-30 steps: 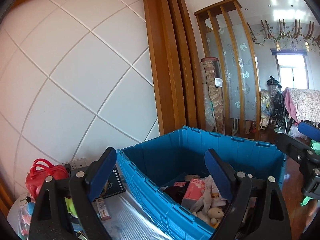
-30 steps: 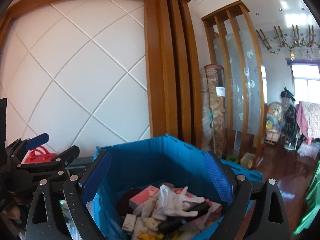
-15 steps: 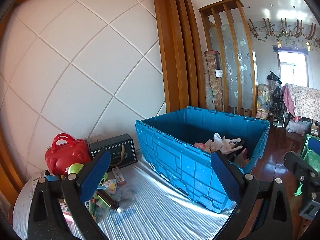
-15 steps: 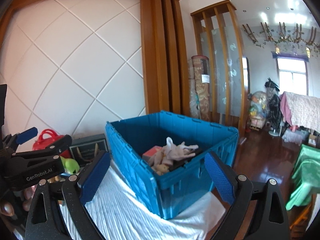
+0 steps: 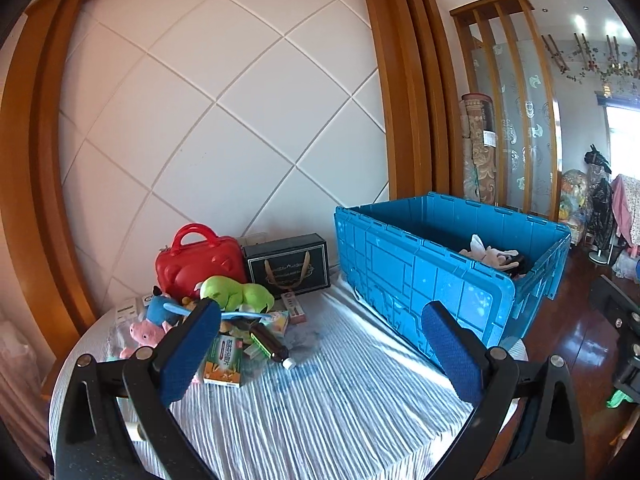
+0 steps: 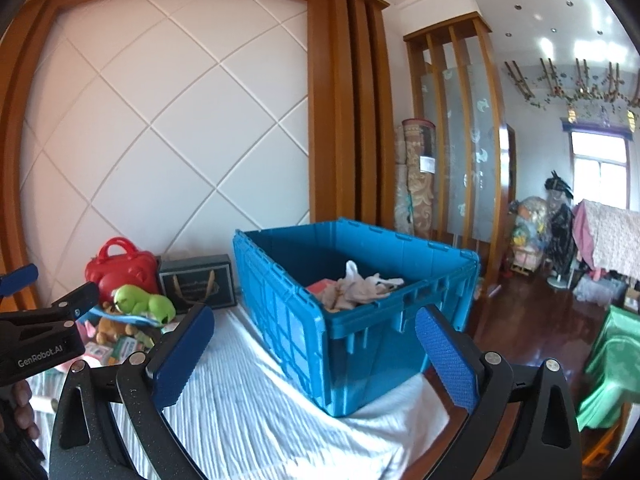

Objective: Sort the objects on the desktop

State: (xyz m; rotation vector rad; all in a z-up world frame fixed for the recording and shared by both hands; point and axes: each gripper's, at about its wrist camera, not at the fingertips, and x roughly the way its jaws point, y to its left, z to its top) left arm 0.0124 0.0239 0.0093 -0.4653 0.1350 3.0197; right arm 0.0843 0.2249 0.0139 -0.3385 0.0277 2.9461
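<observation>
A blue crate (image 5: 420, 280) stands on the right of the table, with a white plush toy (image 6: 360, 284) and a pink box inside. Left of it lies a pile: a red handbag case (image 5: 196, 260), a black gift box (image 5: 288, 264), a green plush (image 5: 236, 294), a brown bottle (image 5: 268, 344) and an orange-green medicine box (image 5: 226, 360). My left gripper (image 5: 320, 312) hangs open over the striped cloth, short of the pile, holding nothing. My right gripper (image 6: 314, 316) faces the crate's near corner; its jaws are opening with nothing between them.
The table (image 5: 320, 408) has a white striped cloth and drops off just beyond the crate to a dark wood floor. A quilted white wall panel stands behind. A rolled carpet (image 6: 416, 176) and a green covered thing (image 6: 608, 372) are off to the right.
Both grippers have drawn back from over the crate, which now sits farther off. The left view has swung left, bringing the pile into view. Both pairs of jaws stand a little wider.
</observation>
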